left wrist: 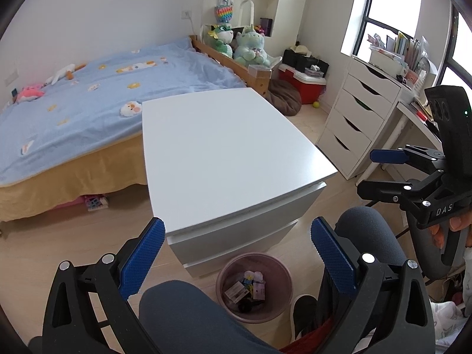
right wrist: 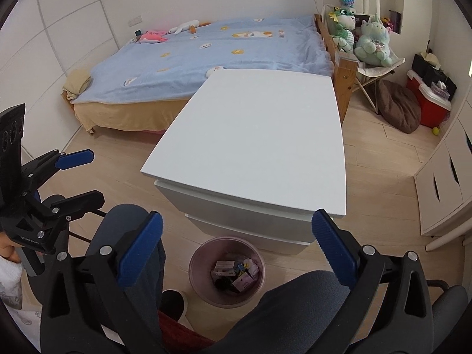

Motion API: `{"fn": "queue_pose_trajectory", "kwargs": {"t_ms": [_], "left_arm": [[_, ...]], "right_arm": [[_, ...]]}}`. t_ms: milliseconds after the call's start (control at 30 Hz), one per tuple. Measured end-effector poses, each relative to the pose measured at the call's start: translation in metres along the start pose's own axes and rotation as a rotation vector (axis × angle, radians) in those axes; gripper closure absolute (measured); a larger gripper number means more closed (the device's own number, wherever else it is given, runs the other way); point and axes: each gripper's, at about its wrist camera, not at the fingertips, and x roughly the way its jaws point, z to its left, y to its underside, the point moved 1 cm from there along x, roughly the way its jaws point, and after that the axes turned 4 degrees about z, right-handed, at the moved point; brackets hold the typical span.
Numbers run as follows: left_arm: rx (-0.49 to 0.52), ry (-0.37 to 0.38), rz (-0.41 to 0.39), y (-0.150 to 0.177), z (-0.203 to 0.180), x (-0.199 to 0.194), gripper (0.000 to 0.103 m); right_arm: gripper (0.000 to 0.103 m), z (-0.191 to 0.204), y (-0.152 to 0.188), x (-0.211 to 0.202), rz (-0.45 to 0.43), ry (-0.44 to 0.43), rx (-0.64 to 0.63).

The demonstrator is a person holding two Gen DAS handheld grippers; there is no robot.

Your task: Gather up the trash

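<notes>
1. White laminate fills the middle of my left wrist view: the bare top of a drawer cabinet (left wrist: 233, 153), with its two drawer fronts facing me
2. In that view my left gripper (left wrist: 237, 253) stands spread wide, its blue pads (left wrist: 141, 261) parted with nothing between them
3. On the floor just near of the cabinet sits a pink waste bin (left wrist: 225, 277), between my knees (left wrist: 188, 309); inside it I see trash (left wrist: 246, 287) — small boxes, wrappers and something dark
4. At the right edge of that view my right gripper (left wrist: 373, 174) hangs released too, well apart from the bin, holding nothing
5. Far left lies a bed (left wrist: 88, 100) under a blue cover, and far right a white drawer unit (left wrist: 357, 112)
6. From the right wrist view, my right gripper (right wrist: 237, 253) shows both blue pads far apart and empty, framing the bin (right wrist: 197, 262) and the near edge of the cabinet (right wrist: 256, 135)
7. The trash (right wrist: 236, 271) rests at the bottom of the bin, which stands upright on the wooden floor (right wrist: 118, 159)
8. At the left edge there, my left gripper (right wrist: 88, 177) is released as well, held in a hand (right wrist: 8, 250)
</notes>
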Motion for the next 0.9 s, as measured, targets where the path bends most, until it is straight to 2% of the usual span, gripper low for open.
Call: {"fn": "queue_pose_trajectory", "kwargs": {"t_ms": [267,467,900], "left_arm": [[0.038,0.004,-0.062,-0.037,-0.002,0.003,0.008],[0.031,0.013,-0.074,-0.060,0.003,0.010,0.006],[0.002,-0.001,-0.058,-0.071,0.004,0.014,0.006]], "right_arm": [[0.004,-0.006,-0.038,-0.005,-0.057,0.015,-0.012],[0.004,-0.009,-0.059,-0.009,-0.084,0.014,-0.019],[0.004,-0.014,-0.064,-0.006,-0.076,0.009,-0.018]]}}
